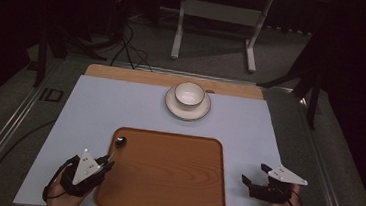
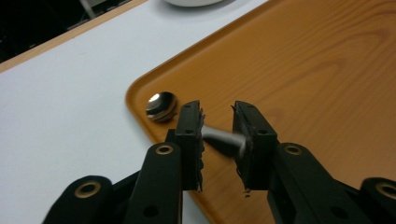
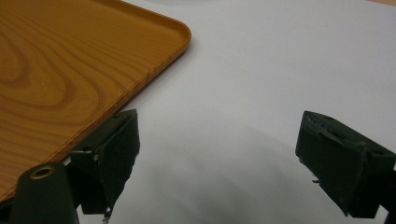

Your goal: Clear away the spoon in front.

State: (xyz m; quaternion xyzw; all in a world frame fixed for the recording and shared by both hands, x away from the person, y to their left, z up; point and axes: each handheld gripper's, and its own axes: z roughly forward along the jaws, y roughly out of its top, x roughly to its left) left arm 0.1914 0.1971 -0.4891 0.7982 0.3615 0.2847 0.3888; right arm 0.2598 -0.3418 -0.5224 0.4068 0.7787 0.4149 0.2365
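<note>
The left gripper (image 2: 218, 122) had its jaws around a metal spoon's (image 2: 161, 106) handle, seemingly pinching it, likely because the bowl lay in the wooden tray's (image 1: 174, 182) far left corner; the right gripper (image 3: 219, 163) hung spread over the white mat (image 1: 248, 134) off the tray's right edge, apparently idle. The high view added a cup (image 1: 189, 94) on a saucer (image 1: 187, 111) by the mat's far edge; the left gripper view showed the handle between the pads.

Looks like a lab or recording studio, not a home: dark room, black curtains (image 1: 8, 12) around, grey carpet floor (image 1: 210, 60). Cables (image 1: 125, 48) run to tripod legs (image 1: 71, 43) behind the table (image 1: 95, 105), plus a white desk frame (image 1: 218, 16) farther back. Table has a white sheet on top, lit like a staged setup.
</note>
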